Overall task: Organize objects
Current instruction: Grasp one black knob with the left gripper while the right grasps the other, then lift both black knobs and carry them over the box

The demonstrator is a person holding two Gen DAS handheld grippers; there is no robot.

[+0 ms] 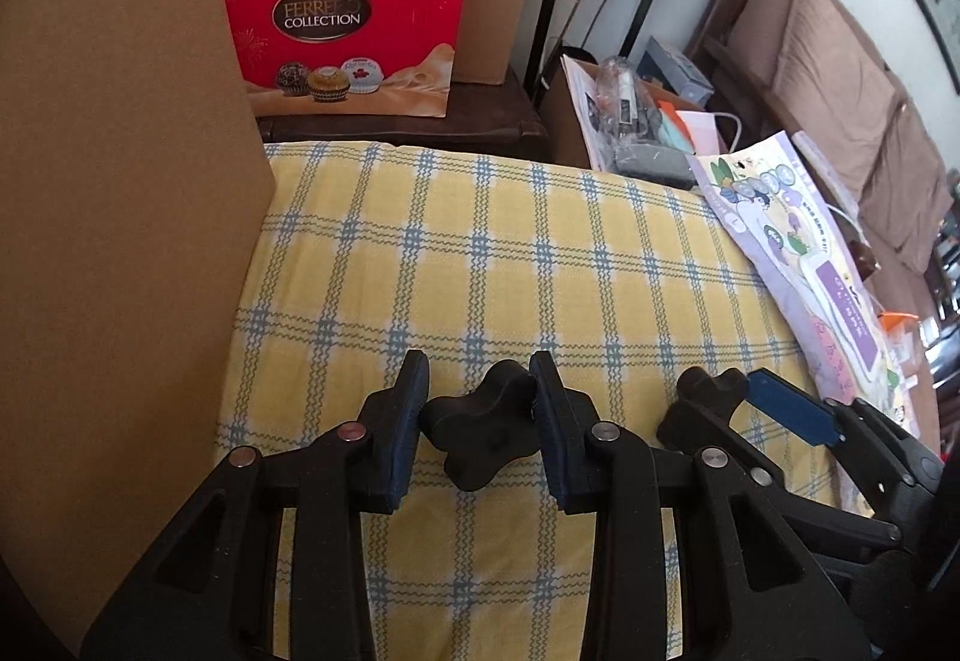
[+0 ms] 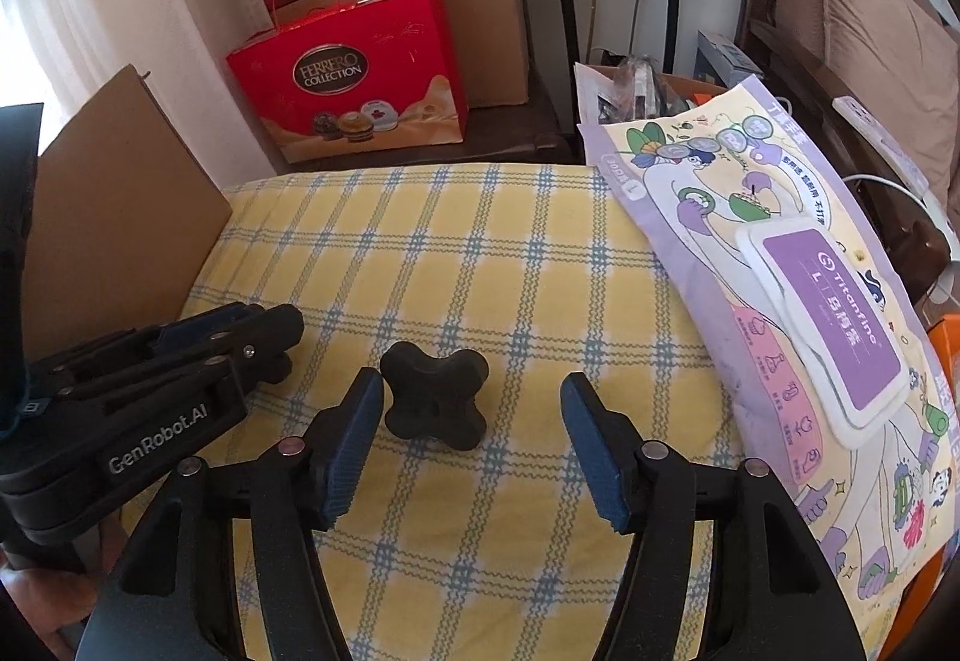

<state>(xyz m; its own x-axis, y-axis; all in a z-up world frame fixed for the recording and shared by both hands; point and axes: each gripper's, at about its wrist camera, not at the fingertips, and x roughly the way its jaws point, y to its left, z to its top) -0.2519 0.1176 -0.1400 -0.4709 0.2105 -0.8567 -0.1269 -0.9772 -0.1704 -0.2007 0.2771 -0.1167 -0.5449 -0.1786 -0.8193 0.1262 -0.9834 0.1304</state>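
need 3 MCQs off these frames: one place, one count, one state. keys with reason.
1. The purple illustrated pack lies: A) on the floor B) in a tool C) over the checked cloth's right edge.
2. Black four-lobed knobs on the cloth: A) one B) two C) four.
3. The left tool is: A) shut on a knob B) open, empty C) out of view.
1C: it overlaps that edge. 2B: one in the left tool, one between the right tool's open fingers. 3A: both pads press the knob.
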